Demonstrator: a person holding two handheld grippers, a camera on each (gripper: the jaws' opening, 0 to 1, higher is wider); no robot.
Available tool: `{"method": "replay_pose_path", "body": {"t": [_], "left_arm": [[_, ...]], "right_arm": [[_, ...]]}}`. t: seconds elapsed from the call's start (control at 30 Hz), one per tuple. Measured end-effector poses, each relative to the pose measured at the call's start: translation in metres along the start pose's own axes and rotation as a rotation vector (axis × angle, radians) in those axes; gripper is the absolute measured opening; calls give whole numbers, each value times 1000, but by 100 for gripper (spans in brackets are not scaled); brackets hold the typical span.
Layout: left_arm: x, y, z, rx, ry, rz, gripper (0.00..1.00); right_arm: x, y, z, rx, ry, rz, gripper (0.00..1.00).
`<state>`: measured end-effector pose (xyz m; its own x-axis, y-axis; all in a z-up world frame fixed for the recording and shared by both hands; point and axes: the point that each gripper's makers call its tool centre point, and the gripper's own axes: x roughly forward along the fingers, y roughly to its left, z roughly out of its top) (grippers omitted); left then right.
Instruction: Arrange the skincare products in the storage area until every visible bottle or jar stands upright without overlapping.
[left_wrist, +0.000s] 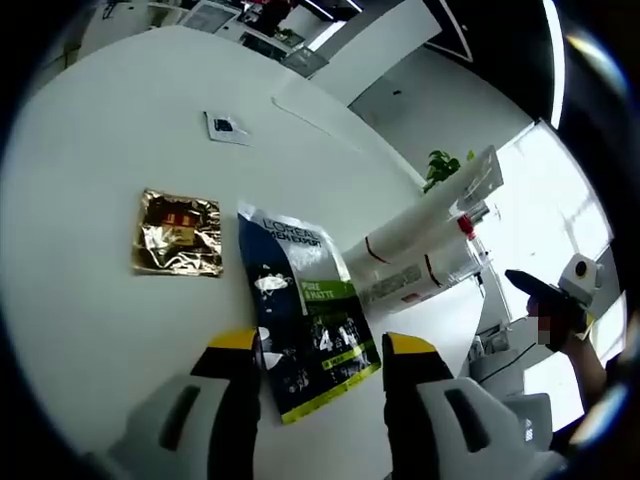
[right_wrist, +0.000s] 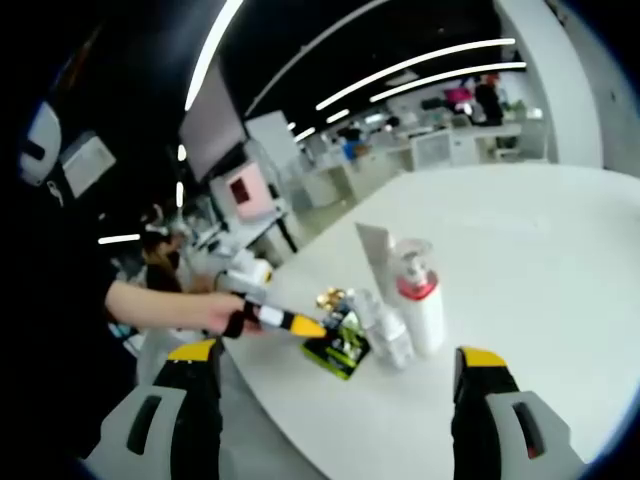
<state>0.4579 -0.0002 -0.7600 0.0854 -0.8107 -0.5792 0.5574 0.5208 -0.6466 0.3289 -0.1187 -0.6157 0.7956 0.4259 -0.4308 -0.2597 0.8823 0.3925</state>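
Left gripper (left_wrist: 322, 352) spread wide, nothing between the yellow-tipped jaws, poised low over the white table (left_wrist: 90, 150). Just ahead of those jaws, a flat dark sachet (left_wrist: 305, 310) with a green panel, lying on the table, its near corner reaching into the gap between the jaw tips; whether touching either tip, cannot tell. Left of it and apart, a crinkled gold foil packet (left_wrist: 178, 233), also flat. Right of the sachet, close beside it, a cluster of white containers (left_wrist: 425, 245): a tall tube, a bottle with a red collar and another bottle, leaning across the frame in the left gripper view. Farther up the table, a small white card (left_wrist: 226, 127).

Right gripper (right_wrist: 340, 385) likewise agape and empty, held back from the table edge. In the right gripper view, the same group well ahead, between the jaws: white tube (right_wrist: 377, 255), red-collared pump bottle (right_wrist: 420, 300) and clear bottle (right_wrist: 385, 335) standing upright, side by side, sachet flat at their left foot. Person's bare forearm (right_wrist: 165, 305) reaching in from the left, hand holding the other gripper, yellow tips just over the sachet.
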Motion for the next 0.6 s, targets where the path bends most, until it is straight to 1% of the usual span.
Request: {"method": "replay_pose_path", "body": {"t": [0.3, 0.6], "left_arm": [[1, -1, 5, 22, -4, -2, 45], [-2, 3, 11, 38, -10, 9, 46]], "right_arm": [[1, 0, 0, -1, 3, 4, 99], [1, 0, 1, 1, -1, 1, 99]]}}
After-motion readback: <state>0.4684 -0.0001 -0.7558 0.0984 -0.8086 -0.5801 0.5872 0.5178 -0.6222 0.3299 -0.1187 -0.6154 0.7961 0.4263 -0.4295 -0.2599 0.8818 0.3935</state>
